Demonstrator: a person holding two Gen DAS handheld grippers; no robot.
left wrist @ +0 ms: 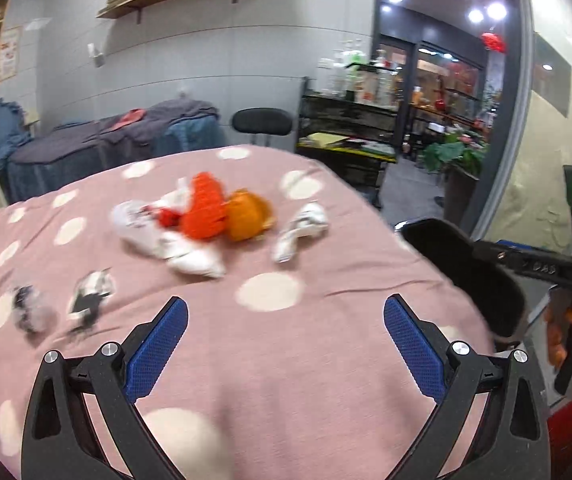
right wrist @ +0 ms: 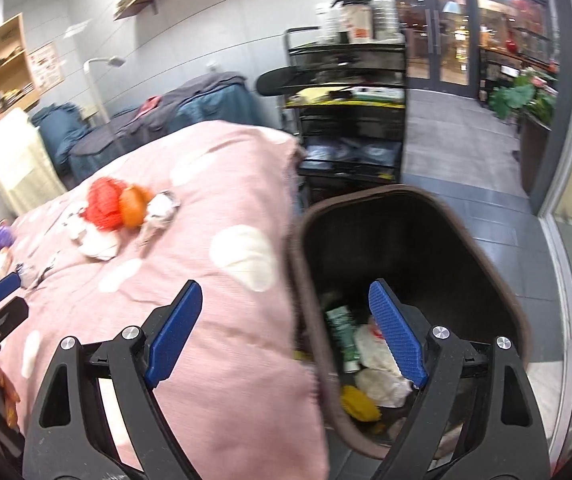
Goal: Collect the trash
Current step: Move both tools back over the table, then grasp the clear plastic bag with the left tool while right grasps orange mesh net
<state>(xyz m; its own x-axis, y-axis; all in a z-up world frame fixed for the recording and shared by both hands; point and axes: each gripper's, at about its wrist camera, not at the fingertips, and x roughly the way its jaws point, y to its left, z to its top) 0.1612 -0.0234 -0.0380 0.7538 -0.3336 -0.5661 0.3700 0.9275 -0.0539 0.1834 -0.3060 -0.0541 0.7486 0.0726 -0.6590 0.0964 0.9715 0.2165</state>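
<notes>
A pink dotted quilt [left wrist: 325, 360] is seen under both grippers, with trash scattered on it: a heap of white paper [left wrist: 174, 244], red netting [left wrist: 204, 210] and an orange lump [left wrist: 248, 218] lies ahead of the left gripper [left wrist: 286, 344], slightly to its left and well apart from its fingertips, while a crumpled white wrapper [left wrist: 299, 230] lies almost straight ahead, its long axis running obliquely from near-left to far-right. Both pairs of fingers are spread wide and nothing is held. The right gripper [right wrist: 287, 332] is poised across the rim of a dark bin [right wrist: 501, 280] beside the bed, where earlier refuse [right wrist: 373, 360] is already gathered. The wrapper is judged nearer to the left gripper, so a forward reach by it is favoured
</notes>
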